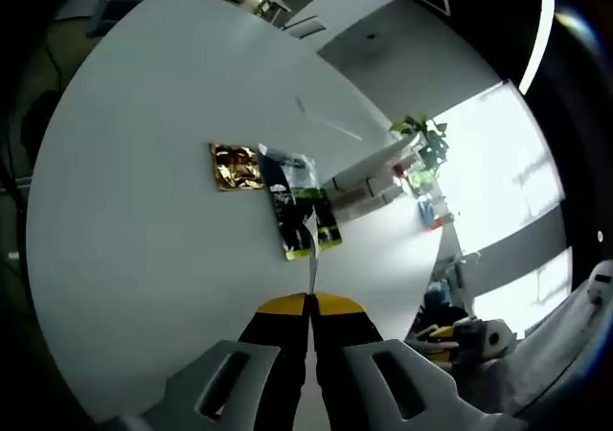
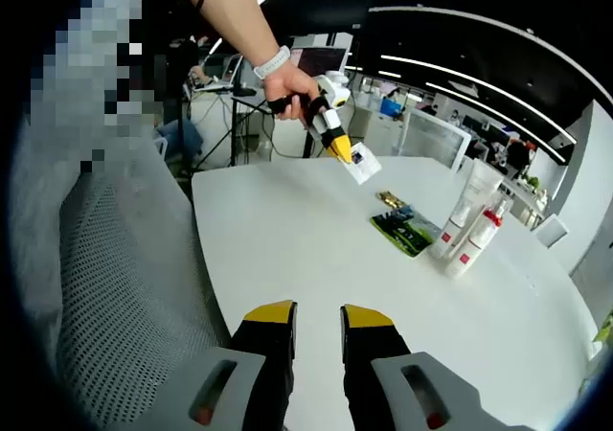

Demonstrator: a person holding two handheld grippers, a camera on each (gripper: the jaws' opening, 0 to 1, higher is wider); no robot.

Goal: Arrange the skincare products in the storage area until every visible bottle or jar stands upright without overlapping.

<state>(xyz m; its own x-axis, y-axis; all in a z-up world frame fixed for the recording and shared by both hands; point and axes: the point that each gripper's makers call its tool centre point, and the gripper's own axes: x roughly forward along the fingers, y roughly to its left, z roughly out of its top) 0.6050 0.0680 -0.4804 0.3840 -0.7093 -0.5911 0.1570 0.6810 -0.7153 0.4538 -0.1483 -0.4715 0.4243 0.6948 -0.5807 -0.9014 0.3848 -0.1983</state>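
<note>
left gripper [image 2: 350, 153] clamps a sachet [image 2: 361, 164] aloft | right gripper [image 2: 315, 318] open, empty | bottles [image 2: 471, 222] upright | packets [image 2: 407, 228] lie flat

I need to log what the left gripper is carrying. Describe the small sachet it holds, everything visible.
The sachet is a small, flat, white packet with a darker printed patch on its face, thin and flexible-looking. It hangs in the air above the white table, pinched at one edge by the shut yellow-tipped left gripper, tilted downward. In the left gripper view it appears edge-on as a thin sliver rising from the closed tips. Nothing else touches it.
</note>
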